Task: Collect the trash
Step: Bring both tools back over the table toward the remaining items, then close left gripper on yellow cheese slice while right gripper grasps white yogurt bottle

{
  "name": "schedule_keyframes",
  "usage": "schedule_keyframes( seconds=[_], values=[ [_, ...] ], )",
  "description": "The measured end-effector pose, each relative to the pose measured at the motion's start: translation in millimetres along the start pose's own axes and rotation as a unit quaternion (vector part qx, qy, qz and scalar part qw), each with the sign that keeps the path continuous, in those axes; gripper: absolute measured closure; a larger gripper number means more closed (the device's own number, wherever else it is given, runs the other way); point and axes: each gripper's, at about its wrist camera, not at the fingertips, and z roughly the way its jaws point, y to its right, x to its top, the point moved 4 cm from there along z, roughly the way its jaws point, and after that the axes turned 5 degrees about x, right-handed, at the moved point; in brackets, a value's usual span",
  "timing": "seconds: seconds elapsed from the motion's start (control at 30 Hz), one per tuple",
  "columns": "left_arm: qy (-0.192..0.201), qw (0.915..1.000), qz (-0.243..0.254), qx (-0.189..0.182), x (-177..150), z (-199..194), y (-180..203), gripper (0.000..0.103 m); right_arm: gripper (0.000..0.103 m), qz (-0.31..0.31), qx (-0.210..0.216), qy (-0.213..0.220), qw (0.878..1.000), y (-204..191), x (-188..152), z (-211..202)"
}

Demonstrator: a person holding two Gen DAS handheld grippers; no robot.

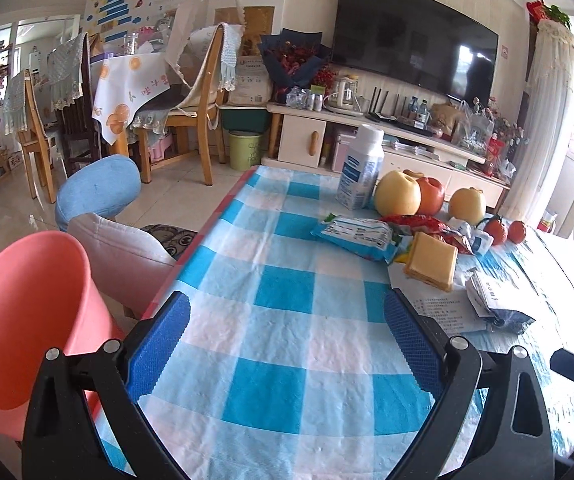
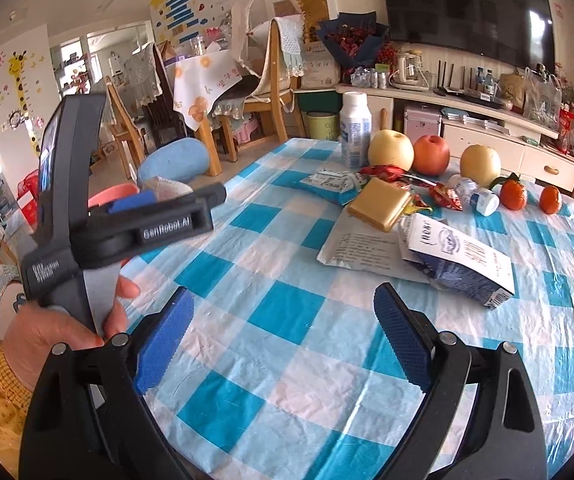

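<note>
Checked tablecloth [image 2: 287,320], wrappers [image 2: 453,262], bottle [image 2: 355,130], apples [image 2: 431,154], tangerines [image 2: 513,194]

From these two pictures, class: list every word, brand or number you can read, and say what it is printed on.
"GenRobot.AI": on the black body of the left gripper, seen in the right wrist view.
"CLEAN": partly legible on the green bin under the cabinet.
Blue-and-white carton: print too distorted to read.
White printed sheet: lines too small.
White bottle, blue snack wrapper, wall posters: blurred.
</note>
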Motion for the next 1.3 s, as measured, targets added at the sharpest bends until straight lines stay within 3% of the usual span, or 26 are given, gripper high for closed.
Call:
schedule_keyframes(
  seconds=[0.4,0.67,0.97,1.3],
  values=[
    [-0.011,0.9984,0.036,-0.042,-4.3,5.9,47.8,0.007,0.011,0.07,-0.026,0.035,0.997,71.2,13.8,-27.9],
    [-0.033,0.9924,0.073,-0.094,4.1,32.9,93.4,0.007,0.011,0.147,-0.068,0.042,0.986,164.0,24.0,-30.2],
    [-0.049,0.9847,0.12,-0.116,14.3,82.2,136.8,0.007,0.011,0.178,-0.075,0.019,0.981,250.1,39.2,10.9],
    [-0.068,0.9807,0.132,-0.127,16.3,117.3,160.6,0.007,0.017,0.133,-0.068,-0.015,0.989,290.4,61.9,75.3]
  ],
)
